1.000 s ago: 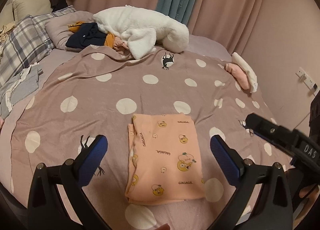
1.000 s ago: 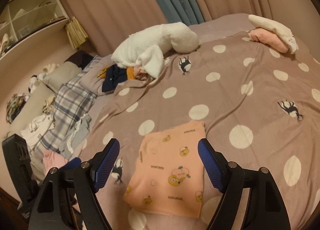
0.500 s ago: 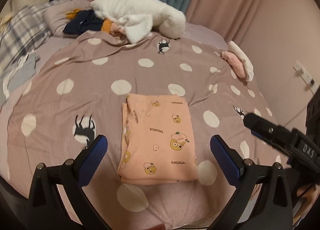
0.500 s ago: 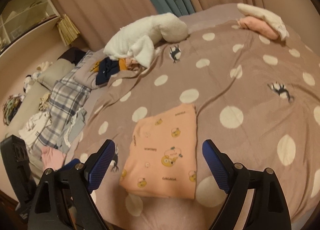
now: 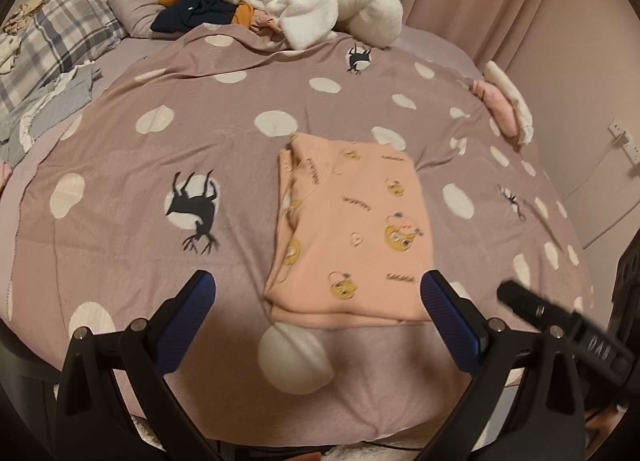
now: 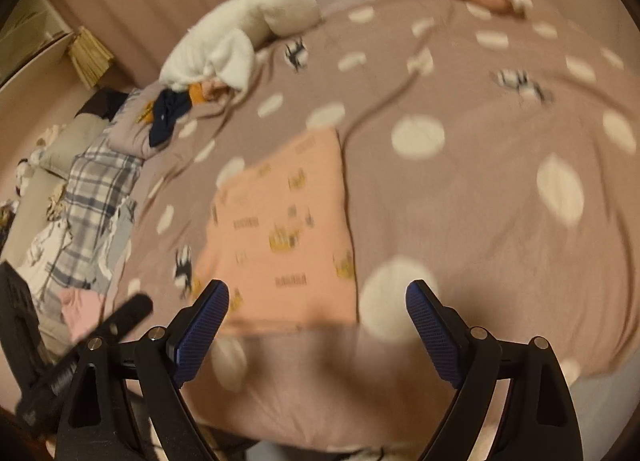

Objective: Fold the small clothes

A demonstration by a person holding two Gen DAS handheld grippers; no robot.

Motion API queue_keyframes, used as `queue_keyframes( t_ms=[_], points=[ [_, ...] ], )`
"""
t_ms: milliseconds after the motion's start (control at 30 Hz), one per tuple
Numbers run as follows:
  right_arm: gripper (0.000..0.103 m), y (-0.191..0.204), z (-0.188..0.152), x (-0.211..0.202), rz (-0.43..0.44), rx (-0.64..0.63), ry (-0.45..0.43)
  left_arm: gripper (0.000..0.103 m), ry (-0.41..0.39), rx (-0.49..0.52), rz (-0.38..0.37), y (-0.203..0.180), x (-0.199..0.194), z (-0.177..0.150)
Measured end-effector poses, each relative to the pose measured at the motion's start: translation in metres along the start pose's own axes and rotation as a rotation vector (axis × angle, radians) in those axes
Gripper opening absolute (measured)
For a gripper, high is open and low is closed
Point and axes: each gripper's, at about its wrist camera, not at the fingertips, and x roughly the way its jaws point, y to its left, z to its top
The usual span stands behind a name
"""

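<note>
A folded peach garment (image 5: 352, 229) with yellow cartoon prints lies flat on the spotted mauve bedspread (image 5: 200, 133); it also shows, blurred, in the right wrist view (image 6: 284, 237). My left gripper (image 5: 318, 297) is open and empty, hovering above the garment's near edge. My right gripper (image 6: 318, 311) is open and empty, also near the garment's front edge. Part of the right gripper's body (image 5: 560, 325) shows at the lower right of the left wrist view.
A white fluffy blanket (image 5: 312, 9) and a pile of dark and orange clothes (image 5: 200, 11) lie at the bed's far side. Folded pink and white clothes (image 5: 504, 105) sit at the right edge. A plaid pillow (image 5: 60, 41) and grey clothes (image 5: 52, 105) lie left.
Both grippers have pulled back toward the bed's near edge and risen, so the garment looks farther off. The garment stayed put. The right wrist view is now motion-blurred.
</note>
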Motion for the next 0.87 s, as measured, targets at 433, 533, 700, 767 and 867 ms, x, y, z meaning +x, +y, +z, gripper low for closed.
queue_keyframes(
  t_ms=[433, 533, 700, 767, 867],
  points=[
    [0.090, 0.012, -0.016, -0.009, -0.045, -0.070, -0.052, 0.102, -0.044, -0.017, -0.041, 0.003, -0.014, -0.015],
    [0.090, 0.017, -0.021, -0.004, -0.034, -0.080, -0.029, 0.102, -0.055, -0.010, -0.052, 0.003, -0.018, -0.017],
    [0.090, 0.027, -0.027, -0.002, -0.065, -0.113, -0.028, 0.103, -0.081, 0.023, -0.011, 0.002, -0.025, -0.019],
    [0.090, 0.032, -0.027, -0.005, -0.070, -0.128, -0.041, 0.103, -0.083, 0.016, -0.023, 0.004, -0.025, -0.019],
    [0.090, 0.036, -0.028, -0.004, -0.065, -0.144, -0.039, 0.103, -0.079, -0.024, -0.049, 0.010, -0.023, -0.018]
  ],
)
